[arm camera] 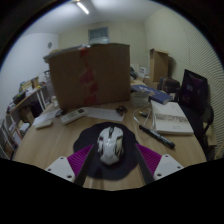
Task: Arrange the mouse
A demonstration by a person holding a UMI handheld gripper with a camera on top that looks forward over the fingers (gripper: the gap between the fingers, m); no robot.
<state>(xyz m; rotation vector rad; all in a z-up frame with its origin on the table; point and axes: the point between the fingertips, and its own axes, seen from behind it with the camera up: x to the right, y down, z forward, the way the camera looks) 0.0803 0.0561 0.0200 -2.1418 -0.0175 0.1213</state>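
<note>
Gripper view: white mouse (110, 146) on dark round mat (92, 135) between spread-open gripper (110, 160) fingers, cardboard box (88, 75) beyond.

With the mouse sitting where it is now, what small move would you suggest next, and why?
Probably close the hand-held gripper gently: the white mouse sits between the fingers on the dark mouse pad, and the fingers look open around it, so nothing holds it yet.
</note>
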